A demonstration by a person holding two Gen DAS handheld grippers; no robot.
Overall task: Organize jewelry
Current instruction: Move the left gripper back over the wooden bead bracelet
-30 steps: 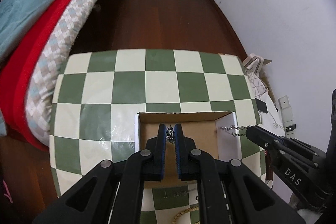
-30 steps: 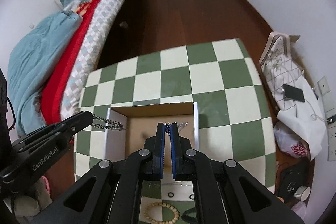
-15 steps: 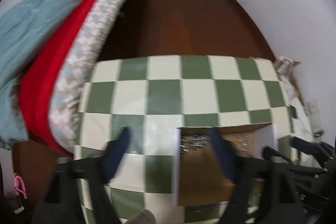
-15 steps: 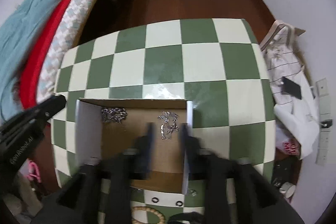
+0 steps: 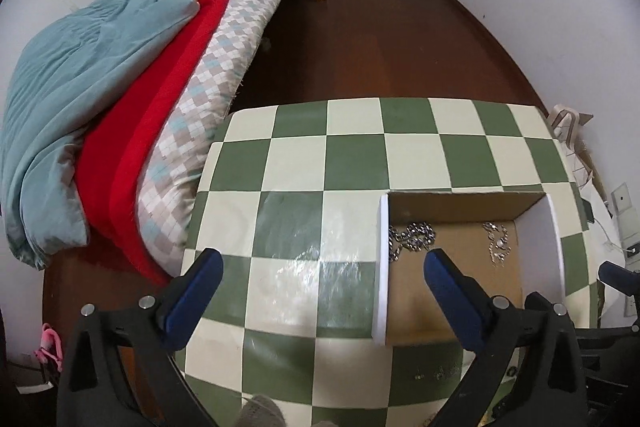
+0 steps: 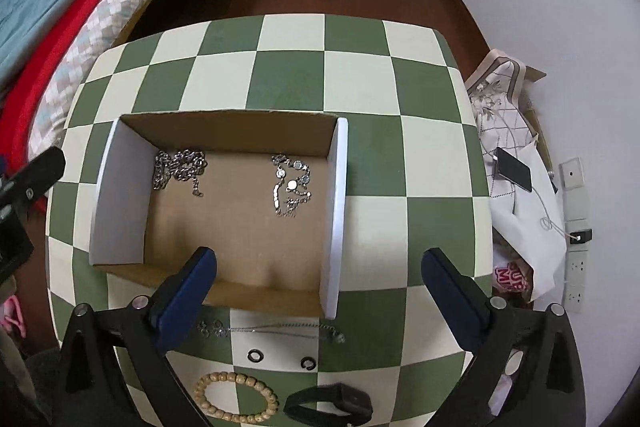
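An open cardboard box (image 6: 240, 227) with white side walls sits on the green-and-cream checkered table (image 6: 288, 83). Inside lie a silver chain (image 6: 178, 167) at the left and a silver bracelet (image 6: 290, 185) at the right; both also show in the left wrist view, the chain (image 5: 412, 237) and the bracelet (image 5: 496, 243). In front of the box lie a thin necklace (image 6: 276, 329), two black rings (image 6: 255, 355), a wooden bead bracelet (image 6: 236, 397) and a black band (image 6: 328, 409). My right gripper (image 6: 318, 285) is open and empty above the box's near edge. My left gripper (image 5: 320, 287) is open and empty, left of the box.
A bed (image 5: 120, 115) with blue and red covers stands left of the table. Bags, a phone (image 6: 514, 173) and cables lie on the floor at the right by the wall. Dark wooden floor (image 5: 380, 43) lies beyond the table.
Both grippers opened and let go of the silver pieces, which now lie in the box. Both have pulled back and up; the left one moved left.
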